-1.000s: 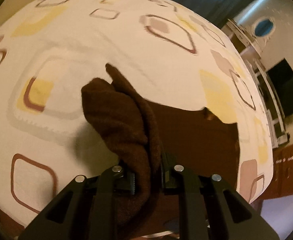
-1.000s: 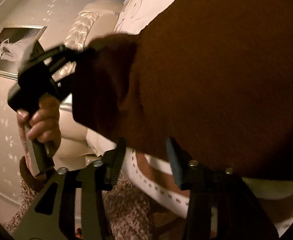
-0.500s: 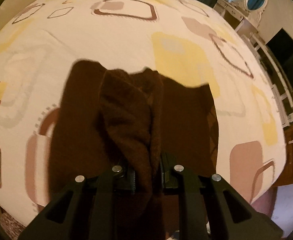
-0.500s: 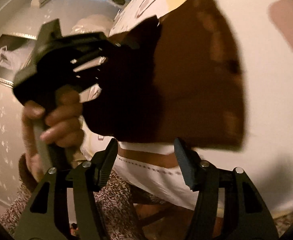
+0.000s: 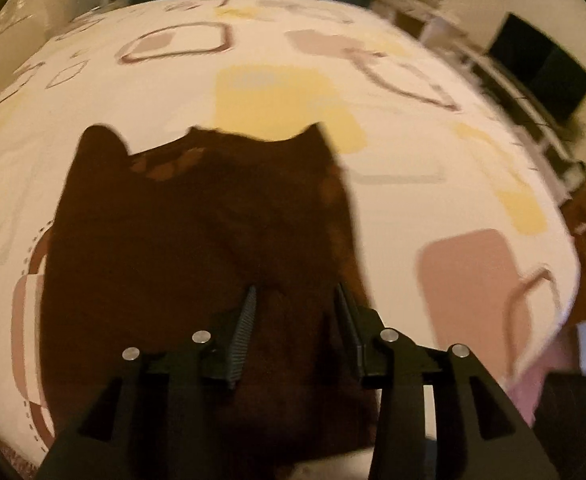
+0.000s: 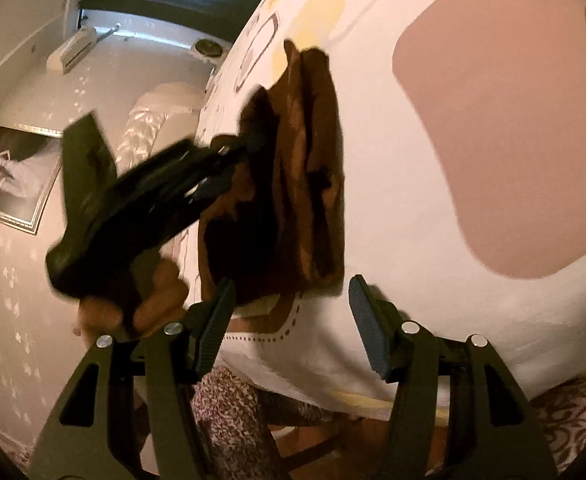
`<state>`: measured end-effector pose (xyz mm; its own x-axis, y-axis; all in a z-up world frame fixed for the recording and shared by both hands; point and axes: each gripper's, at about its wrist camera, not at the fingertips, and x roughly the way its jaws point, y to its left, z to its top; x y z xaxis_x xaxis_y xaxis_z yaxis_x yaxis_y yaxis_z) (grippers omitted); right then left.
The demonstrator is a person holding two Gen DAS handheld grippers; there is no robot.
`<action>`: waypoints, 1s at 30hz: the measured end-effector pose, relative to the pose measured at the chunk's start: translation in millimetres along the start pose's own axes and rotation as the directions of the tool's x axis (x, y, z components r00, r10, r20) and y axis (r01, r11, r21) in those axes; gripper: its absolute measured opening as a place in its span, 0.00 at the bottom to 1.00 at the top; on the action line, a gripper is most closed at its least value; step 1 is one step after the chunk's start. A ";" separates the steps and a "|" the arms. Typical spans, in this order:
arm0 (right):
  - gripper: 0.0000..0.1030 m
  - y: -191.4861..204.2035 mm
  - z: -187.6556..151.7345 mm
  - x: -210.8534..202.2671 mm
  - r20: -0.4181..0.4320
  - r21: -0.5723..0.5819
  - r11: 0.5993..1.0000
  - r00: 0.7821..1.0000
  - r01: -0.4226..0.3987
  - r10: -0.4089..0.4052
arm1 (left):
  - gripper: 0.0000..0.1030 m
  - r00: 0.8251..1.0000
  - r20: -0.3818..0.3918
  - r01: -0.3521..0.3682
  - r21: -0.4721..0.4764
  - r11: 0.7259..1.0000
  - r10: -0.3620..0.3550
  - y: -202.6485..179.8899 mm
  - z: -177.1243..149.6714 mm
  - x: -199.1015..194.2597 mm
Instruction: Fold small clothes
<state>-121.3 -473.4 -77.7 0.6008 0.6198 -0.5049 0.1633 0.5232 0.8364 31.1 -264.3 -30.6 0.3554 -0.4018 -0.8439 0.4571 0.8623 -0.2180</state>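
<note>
Left hand-held gripper (image 5: 295,312) jaws parted over brown garment (image 5: 197,240) | right hand-held gripper (image 6: 293,312) wide apart, empty

Both wrist views close, angled down – share brown cloth (image 5: 197,240) on bedspread (image 5: 433,152).

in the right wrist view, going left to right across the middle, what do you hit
framed picture → left gripper held in a hand → brown garment folded on the bed → pink patch of the patterned bedsheet
</note>
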 end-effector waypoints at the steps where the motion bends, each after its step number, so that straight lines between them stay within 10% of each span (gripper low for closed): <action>1: 0.57 0.0 1.8 -3.1 0.007 -0.002 1.000 1.000 -0.002 0.002 | 0.45 1.000 0.009 0.025 -0.002 1.000 -0.025 0.6 -2.8 -6.6; 6: 0.57 9.5 14.1 -15.1 0.033 -0.017 1.000 0.999 -0.010 0.010 | 0.54 0.991 0.087 0.109 -0.058 0.992 -0.104 29.4 -20.3 -47.3; 13: 0.63 32.1 41.0 9.1 0.016 -0.019 0.997 0.997 -0.077 0.078 | 0.64 0.981 0.188 -0.013 -0.171 0.985 0.046 118.8 -41.3 -80.0; 19: 0.63 47.3 74.6 64.4 -0.026 -0.003 0.997 0.996 -0.082 0.081 | 0.64 0.990 0.128 -0.013 -0.337 0.942 0.060 180.4 -70.1 -64.3; 30: 0.63 40.3 109.4 121.0 -0.024 0.024 0.999 0.999 -0.023 0.024 | 0.69 0.993 0.121 0.040 -0.362 0.931 0.004 198.0 -85.1 -53.7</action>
<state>43.6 -441.3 -81.8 0.5854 0.6460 -0.4898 0.1680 0.4944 0.8529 33.2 -45.8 -70.2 0.4530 -0.4326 -0.7795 0.1445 0.8984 -0.4146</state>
